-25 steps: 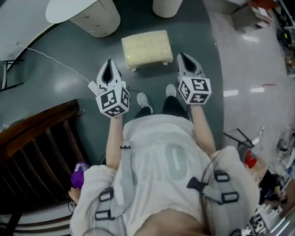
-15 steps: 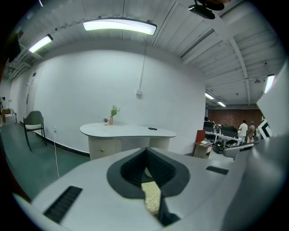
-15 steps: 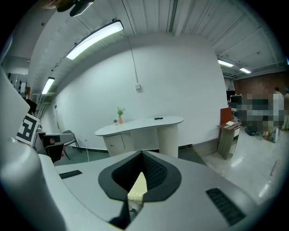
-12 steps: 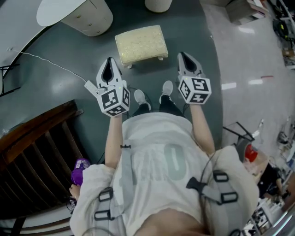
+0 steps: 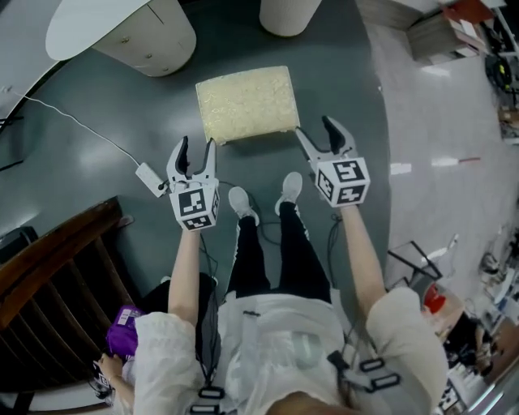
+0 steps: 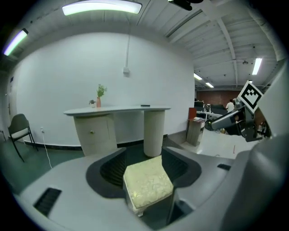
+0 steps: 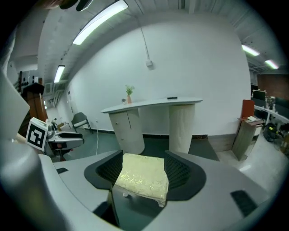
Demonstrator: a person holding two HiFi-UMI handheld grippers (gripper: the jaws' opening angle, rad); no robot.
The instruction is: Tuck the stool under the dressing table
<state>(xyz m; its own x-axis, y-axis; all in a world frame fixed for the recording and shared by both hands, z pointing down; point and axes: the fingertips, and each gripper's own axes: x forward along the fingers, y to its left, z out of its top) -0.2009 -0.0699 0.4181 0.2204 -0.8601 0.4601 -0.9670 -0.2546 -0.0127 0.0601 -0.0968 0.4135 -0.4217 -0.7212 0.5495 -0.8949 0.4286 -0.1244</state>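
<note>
Far left stood the counter [image 5: 122, 32], with a white adapter [image 5: 150, 179] on the floor nearer me. My left tool [image 5: 193, 156], jaws just opened, held nothing. The stool [image 5: 243, 104] sat just beyond it, outside the counter. My right tool [image 5: 323, 138] had likewise just opened, empty.

Open floor [image 5: 340, 73] gap between drawer pedestal [image 5: 158, 44] and round column [image 5: 288, 14] under dressing table [image 5: 89, 24], straight beyond stool [image 5: 243, 103]. Stool's left and right sides free. White adapter [image 5: 150, 178] with cable [image 5: 73, 121] lies near-left; wooden chair [image 5: 57, 267] blocks further left.
</note>
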